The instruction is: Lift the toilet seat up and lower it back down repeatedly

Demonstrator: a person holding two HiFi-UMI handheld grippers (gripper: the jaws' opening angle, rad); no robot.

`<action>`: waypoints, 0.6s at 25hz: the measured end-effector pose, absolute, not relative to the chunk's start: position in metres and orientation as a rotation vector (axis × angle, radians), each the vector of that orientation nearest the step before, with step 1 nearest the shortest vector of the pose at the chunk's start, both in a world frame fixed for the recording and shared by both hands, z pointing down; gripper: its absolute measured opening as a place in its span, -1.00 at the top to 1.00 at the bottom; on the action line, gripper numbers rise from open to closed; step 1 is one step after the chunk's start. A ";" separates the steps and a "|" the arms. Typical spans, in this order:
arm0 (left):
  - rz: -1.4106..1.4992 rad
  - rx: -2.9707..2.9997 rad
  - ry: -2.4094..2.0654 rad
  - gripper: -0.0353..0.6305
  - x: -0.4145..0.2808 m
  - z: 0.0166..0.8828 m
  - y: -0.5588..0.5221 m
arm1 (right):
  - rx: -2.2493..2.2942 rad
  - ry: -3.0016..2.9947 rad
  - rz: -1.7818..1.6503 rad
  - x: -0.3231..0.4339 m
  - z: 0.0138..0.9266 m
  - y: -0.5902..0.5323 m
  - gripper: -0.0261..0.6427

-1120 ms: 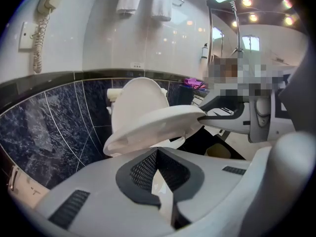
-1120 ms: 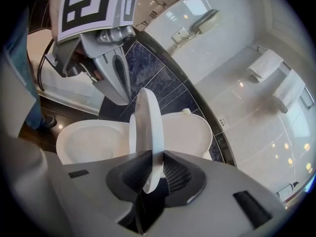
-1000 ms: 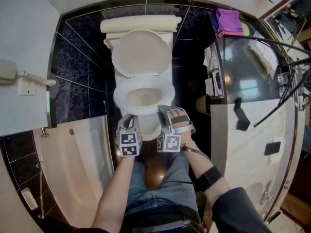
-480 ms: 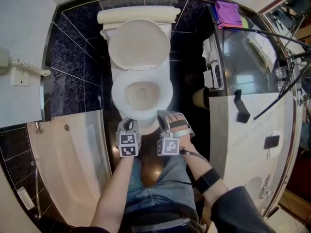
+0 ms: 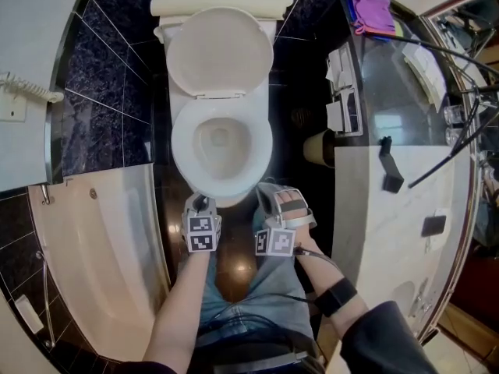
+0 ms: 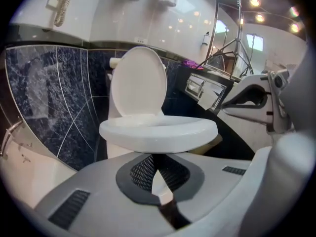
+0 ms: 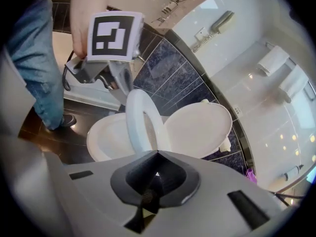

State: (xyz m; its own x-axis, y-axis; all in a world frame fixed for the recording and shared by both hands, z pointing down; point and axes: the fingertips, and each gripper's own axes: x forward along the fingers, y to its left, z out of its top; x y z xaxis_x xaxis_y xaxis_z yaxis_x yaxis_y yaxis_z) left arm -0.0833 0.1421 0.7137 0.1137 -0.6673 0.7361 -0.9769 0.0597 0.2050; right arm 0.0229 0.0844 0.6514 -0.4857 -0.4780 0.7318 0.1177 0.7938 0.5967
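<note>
**A:** How do the jaws of the right gripper (image 7: 157, 153) stand?

**B:** Together. They have just been closing, and nothing shows between the pads. The front rim of the toilet seat (image 7: 139, 115) sits right at their tips. Whether it touches them, I can't tell.

**A:** And the left gripper (image 6: 155, 154)?

**B:** Its tips meet too, with nothing between them. It faces the front of the toilet from low down.

**A:** Where is the seat?

**B:** In the right gripper view it stands tilted up off the bowl (image 7: 106, 137), between the bowl and the lid (image 7: 197, 125). The lid leans back upright against the tank (image 5: 222, 5).

**A:** And around that?

**B:** From the head view, both grippers sit side by side at the bowl's near edge, the right one toward its right corner. The person's jeans (image 5: 249, 294) are below them. Dark marbled tiles (image 5: 117, 123) flank the toilet and a pale bathtub (image 5: 101, 248) lies to the left. A purple cloth (image 5: 369, 10) lies off to the right, level with the tank.
</note>
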 end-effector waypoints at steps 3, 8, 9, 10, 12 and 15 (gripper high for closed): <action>0.587 1.677 -1.614 0.89 -0.075 0.741 0.160 | 0.356 -1.950 -0.679 0.031 0.668 0.064 0.88; 0.640 1.677 -1.604 0.89 -0.065 0.792 0.184 | 0.489 -1.957 -0.590 0.033 0.709 0.030 0.87; 0.644 1.672 -1.603 0.89 -0.063 0.803 0.188 | 0.505 -1.958 -0.577 0.033 0.718 0.026 0.88; 0.650 1.665 -1.601 0.89 -0.062 0.815 0.192 | 0.517 -1.959 -0.564 0.033 0.727 0.023 0.87; 0.664 1.652 -1.593 0.89 -0.059 0.839 0.201 | 0.534 -1.961 -0.542 0.033 0.744 0.020 0.87; 0.705 1.667 -1.557 0.89 -0.056 0.863 0.207 | 0.542 -1.960 -0.508 0.033 0.767 0.022 0.87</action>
